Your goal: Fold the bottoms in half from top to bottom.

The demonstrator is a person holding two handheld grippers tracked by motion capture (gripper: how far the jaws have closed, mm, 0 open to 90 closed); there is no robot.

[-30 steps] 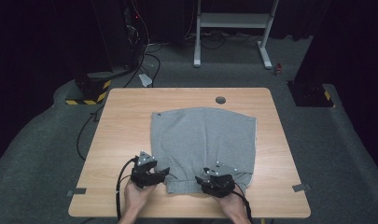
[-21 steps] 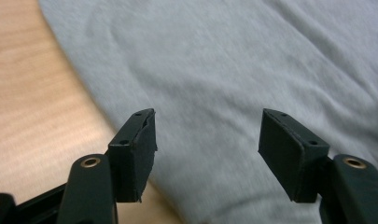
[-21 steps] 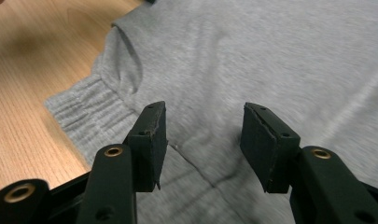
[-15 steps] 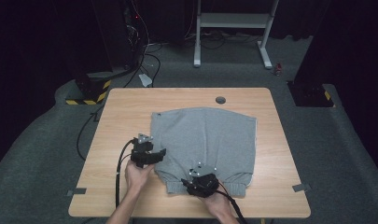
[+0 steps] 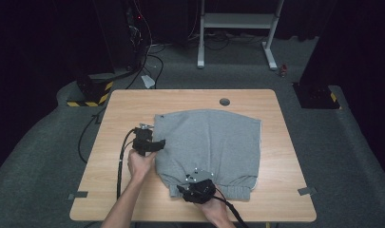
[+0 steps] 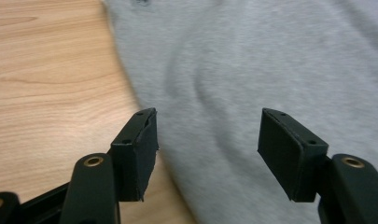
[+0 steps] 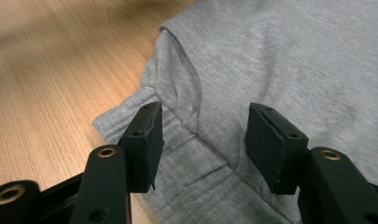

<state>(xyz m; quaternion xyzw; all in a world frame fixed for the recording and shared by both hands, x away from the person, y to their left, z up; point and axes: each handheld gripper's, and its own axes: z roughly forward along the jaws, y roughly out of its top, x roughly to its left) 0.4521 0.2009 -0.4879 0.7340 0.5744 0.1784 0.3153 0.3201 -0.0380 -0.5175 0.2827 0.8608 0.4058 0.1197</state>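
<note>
We see a grey sweatshirt lying flat mid-counter, its ribbed hem nearest us, its length running away from us. Our right gripper and left gripper hover over it, jaws spread.

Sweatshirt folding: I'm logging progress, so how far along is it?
Done: the sweatshirt lies flat on the table, already a tidy rectangle. In hand: the left tool is open over its left edge, the right tool open over the hem corner; neither grips. Left: any further fold, by my guess.
</note>
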